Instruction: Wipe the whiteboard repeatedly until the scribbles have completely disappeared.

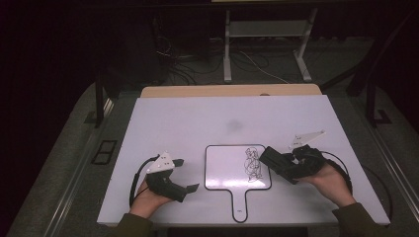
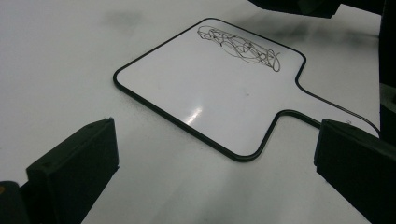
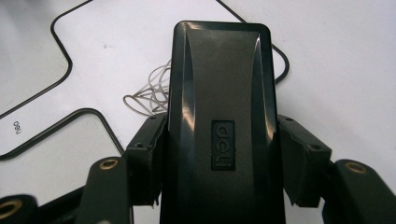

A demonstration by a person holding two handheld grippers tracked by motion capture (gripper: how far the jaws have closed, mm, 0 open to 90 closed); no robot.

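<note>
A: Black eraser [image 3: 219, 126] sits clamped in our right gripper [image 1: 276, 163] fingers, at three o'clock over the paddle whiteboard [image 1: 225, 168], by the scribble [image 1: 253, 164].
B: Left gripper [image 1: 185, 175] fingers gape wide, empty, at nine o'clock on the tabletop [image 1: 197, 118], clear of wiping.

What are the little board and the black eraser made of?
The board looks like glossy white coated board with a thin black rim, probably plastic: light glints off its face. The eraser, clamped in the right gripper, looks like hard black plastic, smooth with a dull sheen and a moulded logo.
</note>
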